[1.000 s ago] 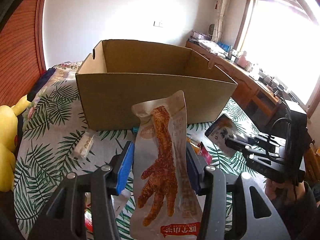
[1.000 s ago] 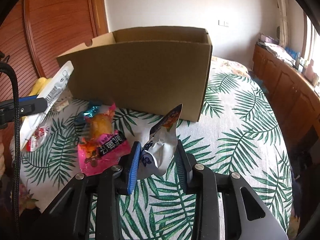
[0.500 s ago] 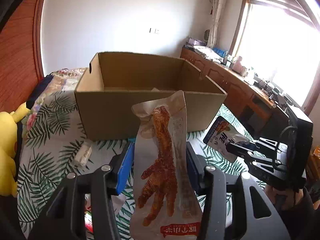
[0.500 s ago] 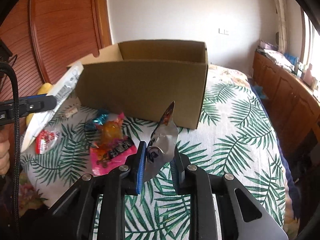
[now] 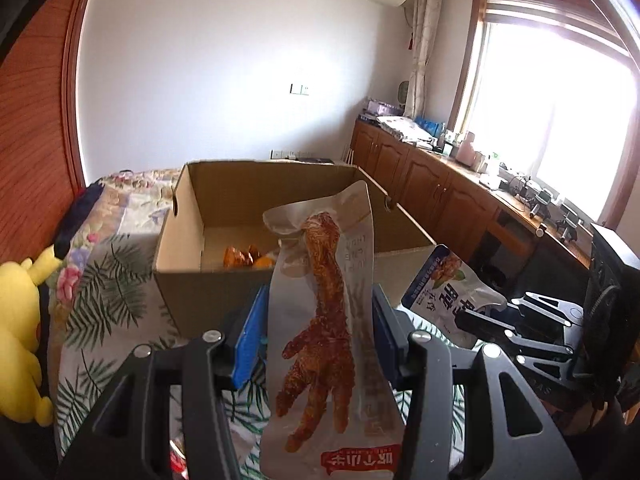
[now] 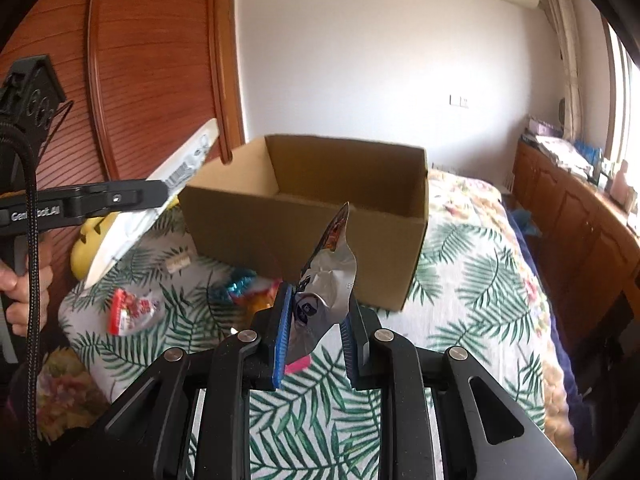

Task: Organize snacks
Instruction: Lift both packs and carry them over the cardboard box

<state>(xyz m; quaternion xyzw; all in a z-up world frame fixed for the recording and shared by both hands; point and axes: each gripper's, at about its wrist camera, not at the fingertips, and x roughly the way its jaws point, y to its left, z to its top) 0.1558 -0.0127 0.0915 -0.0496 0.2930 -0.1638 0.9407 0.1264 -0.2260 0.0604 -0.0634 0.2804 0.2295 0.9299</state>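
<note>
My left gripper (image 5: 318, 332) is shut on a long silver chicken-foot packet (image 5: 324, 320), held upright in front of the open cardboard box (image 5: 200, 280). Orange snacks (image 5: 244, 258) lie on the box floor. My right gripper (image 6: 316, 328) is shut on a crumpled silver and blue snack packet (image 6: 326, 280), raised above the bed before the box (image 6: 320, 216). In the left wrist view that right gripper (image 5: 480, 316) and its packet (image 5: 444, 292) show at the right. In the right wrist view the left gripper (image 6: 120, 200) and its white-backed packet (image 6: 160, 200) show at the left.
On the palm-leaf bedspread (image 6: 460, 280) lie a red and white packet (image 6: 130, 310), a blue and orange wrapped snack (image 6: 248, 290), a pink packet (image 6: 298, 366) and a small white piece (image 6: 178, 264). A yellow plush toy (image 5: 20, 332) sits left; wooden cabinets (image 5: 440, 196) line the right wall.
Both grippers have risen with their packets, so the box interior now shows. The right gripper's jaws closed tighter on its packet, crumpling it.
</note>
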